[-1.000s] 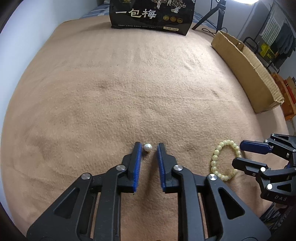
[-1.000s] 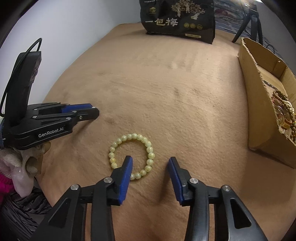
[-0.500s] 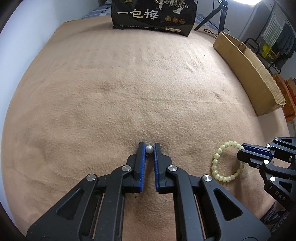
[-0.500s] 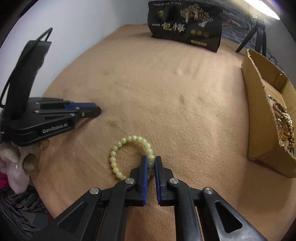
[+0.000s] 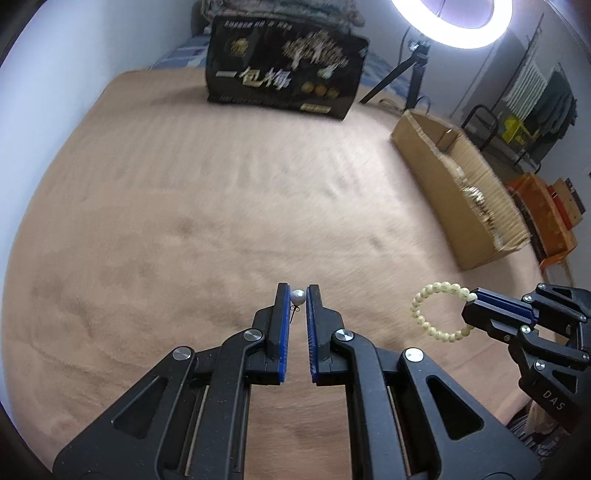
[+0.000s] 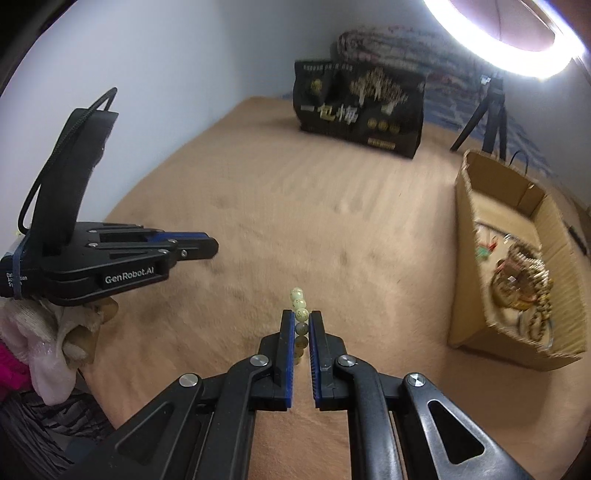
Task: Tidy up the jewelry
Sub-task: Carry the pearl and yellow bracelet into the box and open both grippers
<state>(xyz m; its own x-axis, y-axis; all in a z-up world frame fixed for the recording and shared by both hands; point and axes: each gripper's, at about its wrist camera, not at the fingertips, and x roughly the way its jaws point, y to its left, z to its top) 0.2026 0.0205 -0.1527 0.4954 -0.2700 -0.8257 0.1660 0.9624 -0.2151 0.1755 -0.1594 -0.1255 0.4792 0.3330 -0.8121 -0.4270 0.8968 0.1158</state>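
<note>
Up close, the left gripper (image 5: 297,297) pinches a small white pearl earring (image 5: 297,296) between the tips of its two blue-padded fingers; the jaws are nearly closed, and a thin dark post hangs below the pearl beside the left pad. The earring is held off the tan blanket (image 5: 184,206) that covers the whole surface.

To the right, the right gripper (image 5: 471,310) is clamped on a pale yellow-green bead bracelet (image 5: 436,312), which hangs as an open loop toward the left gripper, clear of the blanket as far as can be seen. From the right wrist view, the bracelet (image 6: 299,310) is seen edge-on as a short column of beads squeezed between the blue pads, with two or three beads poking up past the fingertips; the right gripper (image 6: 301,321) has its jaws closed down to the width of one bead.

A cardboard box (image 6: 469,258) sits open at the right edge of the blanket, well apart from both grippers, with a blurred heap of brown and gold beaded jewelry (image 6: 524,284) inside. A black snack bag (image 5: 284,70) with white Chinese characters stands at the far end, and a bright ring light (image 5: 452,22) on a tripod glows above.
</note>
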